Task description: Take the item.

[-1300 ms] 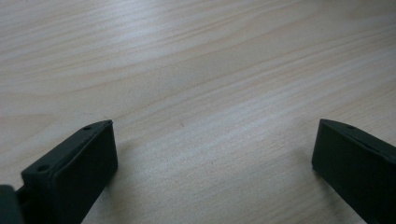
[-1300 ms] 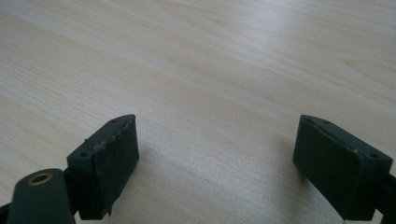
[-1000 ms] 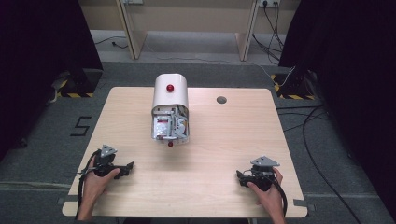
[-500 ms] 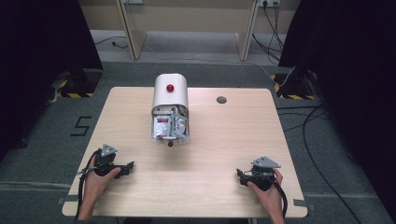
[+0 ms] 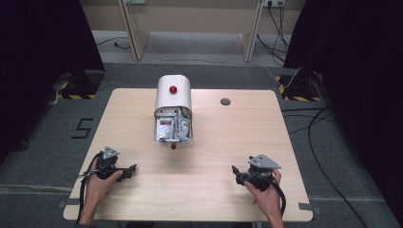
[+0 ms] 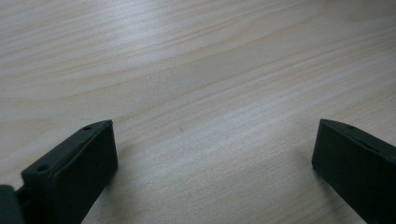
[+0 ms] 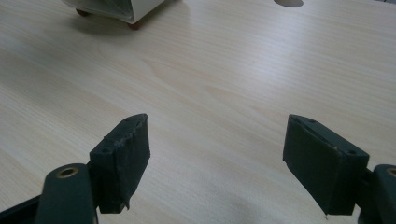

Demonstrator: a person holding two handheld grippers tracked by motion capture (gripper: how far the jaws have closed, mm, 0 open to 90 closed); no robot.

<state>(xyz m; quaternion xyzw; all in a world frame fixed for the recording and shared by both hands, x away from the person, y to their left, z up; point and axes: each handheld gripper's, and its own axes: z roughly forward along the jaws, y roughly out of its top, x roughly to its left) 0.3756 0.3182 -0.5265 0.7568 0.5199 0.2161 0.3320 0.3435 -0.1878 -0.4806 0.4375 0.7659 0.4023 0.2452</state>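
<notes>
Approach step: the white, round-topped metal box (image 5: pixel 173 114) sits mid-desk. Both grippers lie nearer the person than the box, left gripper (image 5: pixel 129 170) fingers apart, right gripper (image 5: pixel 236 172) fingers just closing slightly, empty. Next: reach toward the box.

In the upper left of my right hand-held gripper's view, the white machine (image 7: pixel 122 8) is cut off by the top edge, leaving just its base and two red feet. The table's round hole (image 7: pixel 288 3) is clipped there too. From above, the parts inside the machine's open end (image 5: pixel 173 127) are too small to tell apart.
</notes>
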